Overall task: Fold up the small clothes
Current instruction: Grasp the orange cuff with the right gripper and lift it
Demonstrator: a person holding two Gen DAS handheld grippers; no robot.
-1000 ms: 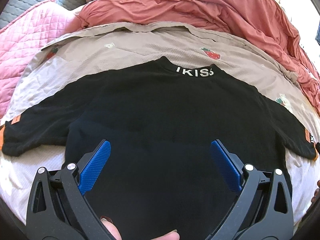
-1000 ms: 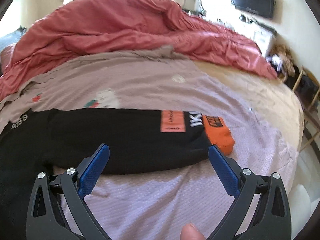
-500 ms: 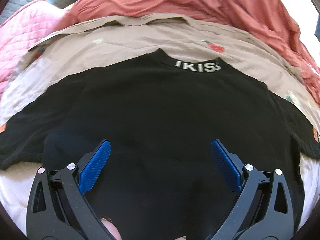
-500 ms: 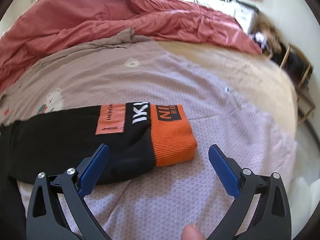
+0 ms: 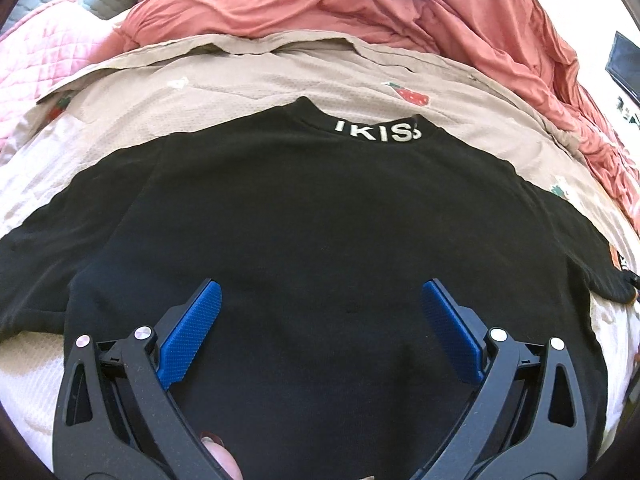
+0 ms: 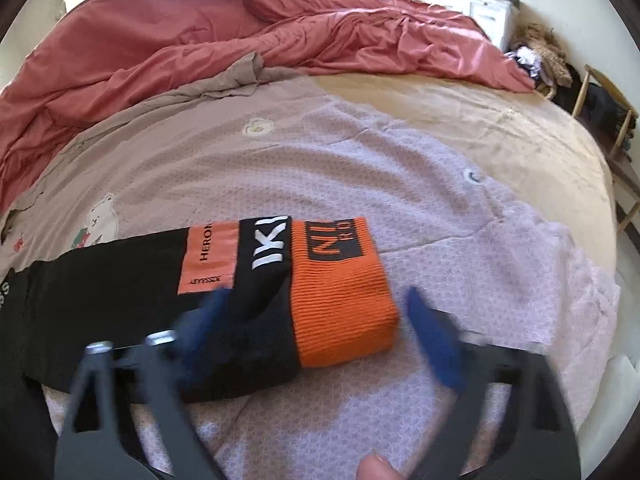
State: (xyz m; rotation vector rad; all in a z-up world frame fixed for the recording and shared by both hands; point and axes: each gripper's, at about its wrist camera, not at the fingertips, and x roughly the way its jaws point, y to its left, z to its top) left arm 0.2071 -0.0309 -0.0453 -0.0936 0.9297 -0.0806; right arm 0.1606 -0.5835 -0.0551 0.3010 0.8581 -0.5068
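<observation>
Bright daylight, both views; glare washes out the far wall. Strong fisheye curvature, dark vignette corners. Right gripper (image 6: 316, 330) motion-blurred; left view sharp throughout.

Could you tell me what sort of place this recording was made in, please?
Most likely a bedroom in a home: the black sweatshirt lies on a bed under a taupe cartoon-print bedspread, with a rumpled coral-red duvet behind and a pink quilted blanket alongside.
</observation>
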